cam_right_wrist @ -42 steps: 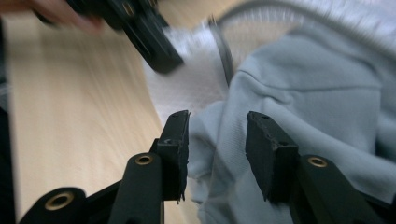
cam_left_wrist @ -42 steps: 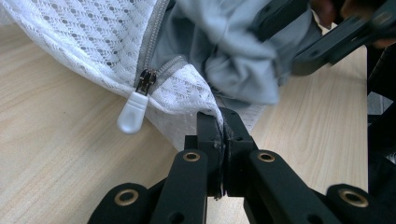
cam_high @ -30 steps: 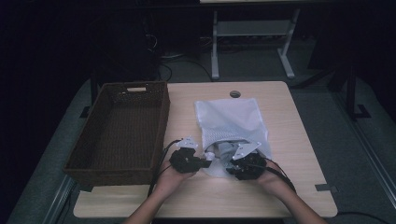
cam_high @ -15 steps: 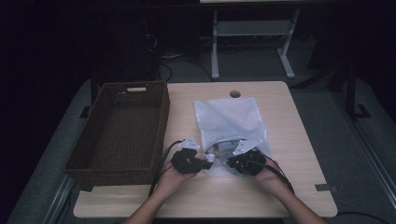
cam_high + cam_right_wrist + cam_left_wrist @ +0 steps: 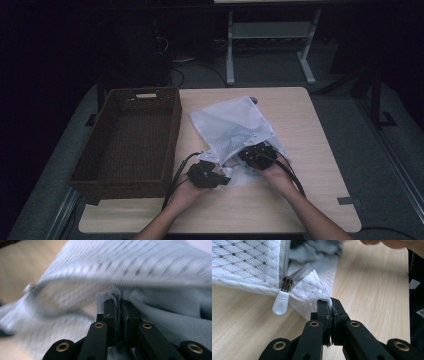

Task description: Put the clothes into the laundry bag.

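Observation:
A white mesh laundry bag (image 5: pixel 232 125) lies at the table's middle, its zipped mouth toward the person. My left gripper (image 5: pixel 220 175) is at the bag's near left corner, and in the left gripper view it (image 5: pixel 330 302) is shut on that mesh corner (image 5: pixel 312 287), just right of the white zipper pull (image 5: pixel 280 303). Grey cloth (image 5: pixel 317 250) shows inside the open mouth. My right gripper (image 5: pixel 252 152) is pushed in under the bag's near right edge. In the right gripper view it (image 5: pixel 119 302) is shut on a fold of the grey cloth (image 5: pixel 162 312), with mesh (image 5: pixel 150 265) arching above.
A long brown wicker basket (image 5: pixel 145 91) stands along the left side of the wooden table (image 5: pixel 300 130), close to the left hand. Black cables trail from both grippers toward the near edge. A white desk frame (image 5: pixel 270 35) stands on the floor beyond the table.
My right gripper has moved away from the person, deeper under the bag's mouth. The bag has lifted and swung leftward. My left gripper has barely moved.

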A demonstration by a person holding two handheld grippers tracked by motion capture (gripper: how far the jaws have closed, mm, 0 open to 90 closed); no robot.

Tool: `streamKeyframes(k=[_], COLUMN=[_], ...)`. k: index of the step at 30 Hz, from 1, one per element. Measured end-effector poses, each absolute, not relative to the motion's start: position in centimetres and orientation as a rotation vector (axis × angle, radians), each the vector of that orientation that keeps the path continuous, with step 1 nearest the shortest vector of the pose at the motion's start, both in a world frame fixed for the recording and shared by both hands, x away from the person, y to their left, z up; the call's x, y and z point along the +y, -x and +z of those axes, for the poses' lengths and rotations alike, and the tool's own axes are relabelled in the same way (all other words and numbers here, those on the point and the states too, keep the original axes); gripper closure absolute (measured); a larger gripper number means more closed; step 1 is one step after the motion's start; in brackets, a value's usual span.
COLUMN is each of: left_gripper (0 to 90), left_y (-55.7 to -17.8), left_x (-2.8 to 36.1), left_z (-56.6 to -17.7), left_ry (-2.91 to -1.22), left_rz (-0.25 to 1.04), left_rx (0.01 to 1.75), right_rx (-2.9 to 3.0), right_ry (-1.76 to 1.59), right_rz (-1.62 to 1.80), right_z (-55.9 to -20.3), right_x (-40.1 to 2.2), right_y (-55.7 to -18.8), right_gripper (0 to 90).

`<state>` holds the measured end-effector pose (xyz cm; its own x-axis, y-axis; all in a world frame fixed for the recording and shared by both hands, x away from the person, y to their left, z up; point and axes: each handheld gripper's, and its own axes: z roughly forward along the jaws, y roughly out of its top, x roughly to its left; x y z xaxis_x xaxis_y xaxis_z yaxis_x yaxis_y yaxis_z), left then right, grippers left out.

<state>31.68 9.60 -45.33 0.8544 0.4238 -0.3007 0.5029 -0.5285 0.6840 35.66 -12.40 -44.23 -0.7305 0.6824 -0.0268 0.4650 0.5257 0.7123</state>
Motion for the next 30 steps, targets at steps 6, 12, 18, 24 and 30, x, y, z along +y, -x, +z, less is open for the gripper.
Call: streamKeyframes(k=[6,12,18,24,30], left_gripper=[87.4,87.4,87.4,87.4,87.4], left_y=[-31.8,-31.9,-31.9,-31.9,-32.0], left_x=[9.8,9.9,9.9,10.1,10.0], left_z=[-45.3,-45.3,-45.2,-45.2,-45.2], left_ry=[-2.194,-2.186,-2.182,-2.174,-2.173], left_rz=[-0.123,-0.122,-0.115,-0.12,-0.123], left_rx=[0.679,0.683,0.682,0.687,0.688], right_rx=[2.459,2.494,2.52,2.514,2.557], right_ry=[-0.96,-0.932,-0.952,-0.953,-0.978], right_rz=[1.062,1.127,1.205,1.228,1.15], right_z=[-44.6,-43.5,-41.7,-40.8,-42.0], right_x=[-12.1,-13.4,-15.7,-18.2,-20.1], right_y=[-36.9,-35.7,-34.4,-32.7,-31.3], right_gripper=[81.3,62.8,47.4,42.9,42.1])
